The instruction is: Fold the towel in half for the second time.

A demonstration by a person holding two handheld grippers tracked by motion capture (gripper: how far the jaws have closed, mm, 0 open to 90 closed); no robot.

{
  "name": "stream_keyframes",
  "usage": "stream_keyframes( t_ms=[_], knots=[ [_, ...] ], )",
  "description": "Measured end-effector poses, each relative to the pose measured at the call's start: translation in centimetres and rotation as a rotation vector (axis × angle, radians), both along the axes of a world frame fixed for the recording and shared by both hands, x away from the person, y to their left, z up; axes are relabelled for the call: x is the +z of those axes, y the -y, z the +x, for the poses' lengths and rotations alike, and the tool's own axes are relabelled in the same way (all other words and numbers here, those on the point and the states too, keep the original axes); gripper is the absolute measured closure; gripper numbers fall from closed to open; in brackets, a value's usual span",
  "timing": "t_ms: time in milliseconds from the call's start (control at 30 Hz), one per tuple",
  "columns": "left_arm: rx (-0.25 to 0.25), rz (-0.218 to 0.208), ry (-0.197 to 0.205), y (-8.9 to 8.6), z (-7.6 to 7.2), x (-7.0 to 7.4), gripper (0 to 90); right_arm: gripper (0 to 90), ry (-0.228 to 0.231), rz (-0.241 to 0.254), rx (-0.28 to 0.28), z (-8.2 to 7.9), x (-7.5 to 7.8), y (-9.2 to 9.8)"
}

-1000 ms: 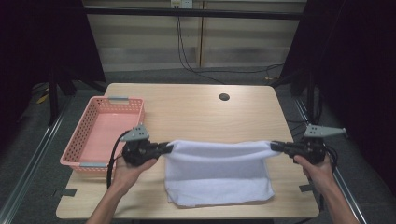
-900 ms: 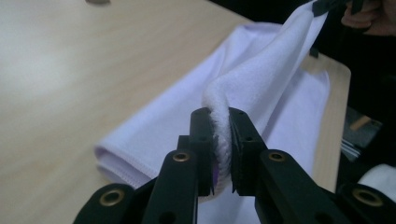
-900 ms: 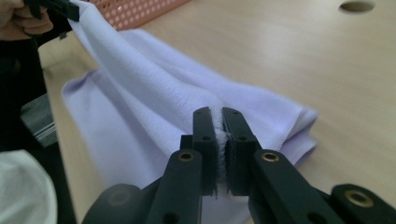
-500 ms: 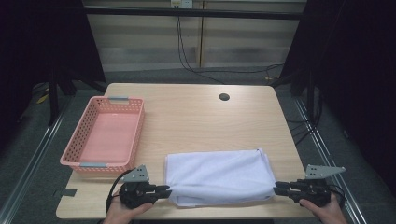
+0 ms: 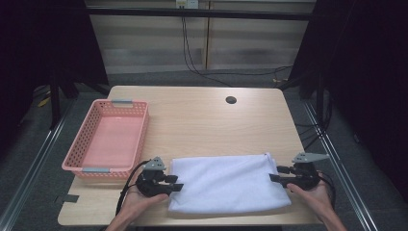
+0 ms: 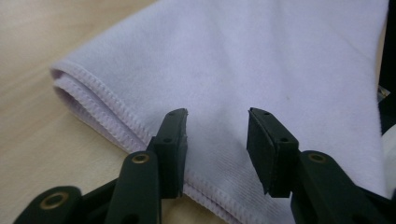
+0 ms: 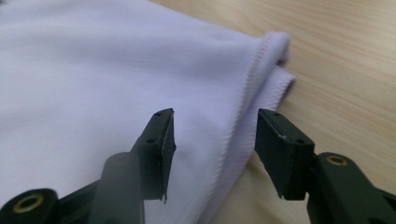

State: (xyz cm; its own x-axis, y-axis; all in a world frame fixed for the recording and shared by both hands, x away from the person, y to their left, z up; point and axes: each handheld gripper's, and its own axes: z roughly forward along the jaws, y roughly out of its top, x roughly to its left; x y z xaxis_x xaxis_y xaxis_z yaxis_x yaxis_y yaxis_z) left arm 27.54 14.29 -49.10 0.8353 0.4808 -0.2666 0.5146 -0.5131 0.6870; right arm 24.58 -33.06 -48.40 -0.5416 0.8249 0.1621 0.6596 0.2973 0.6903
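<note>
While both grippers [image 5: 179, 183] [image 5: 273, 174] have just opened, the soft, stitched-hem white towel [image 5: 226, 183] lies folded, released.

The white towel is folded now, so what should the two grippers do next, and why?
Probably draw both back, away from the towel. It lies folded flat on the table, and the left gripper and right gripper have just been opening their jaws, with only the hems loosely between them, unpinched.

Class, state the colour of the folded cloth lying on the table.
White, with a faint lilac tint; the folded cloth shows best in the left gripper view.
</note>
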Motion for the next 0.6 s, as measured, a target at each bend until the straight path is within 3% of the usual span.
stream_keyframes(
  t_ms=[67,100,200,233,333,367,433,500,600],
  knots=[
    [-0.006,0.011,0.027,0.3,-0.2,-0.2,55.0,55.2,-0.022,-0.051,-0.015,1.1,-0.9,-0.5],
    [-0.016,0.011,0.036,0.4,0.0,-0.4,55.8,62.2,-0.041,-0.041,-0.013,1.3,-1.0,-0.5],
    [-0.014,-0.001,0.048,0.7,0.4,-0.5,55.6,70.0,-0.036,-0.028,-0.032,1.9,-1.0,-0.3],
    [-0.016,-0.007,0.064,1.1,0.9,-0.6,54.6,71.5,-0.032,-0.019,-0.037,2.2,-1.1,-0.1],
    [-0.011,-0.015,0.056,1.7,1.6,-0.7,53.8,72.3,-0.033,-0.022,-0.060,2.5,-1.1,0.5],
    [-0.014,-0.020,0.051,2.0,1.9,-0.7,48.4,72.3,-0.023,-0.027,-0.075,2.7,-1.1,1.0],
    [-0.017,-0.018,0.048,2.6,2.0,-0.7,46.1,70.6,-0.020,-0.029,-0.083,2.7,-1.1,1.2],
    [-0.034,-0.004,0.047,2.9,1.6,-0.4,38.6,55.3,0.009,-0.048,-0.094,2.4,-0.9,1.5],
    [-0.061,-0.019,0.020,2.4,0.9,0.2,37.9,48.1,0.034,-0.025,-0.102,1.8,-0.2,1.4]
  ],
)
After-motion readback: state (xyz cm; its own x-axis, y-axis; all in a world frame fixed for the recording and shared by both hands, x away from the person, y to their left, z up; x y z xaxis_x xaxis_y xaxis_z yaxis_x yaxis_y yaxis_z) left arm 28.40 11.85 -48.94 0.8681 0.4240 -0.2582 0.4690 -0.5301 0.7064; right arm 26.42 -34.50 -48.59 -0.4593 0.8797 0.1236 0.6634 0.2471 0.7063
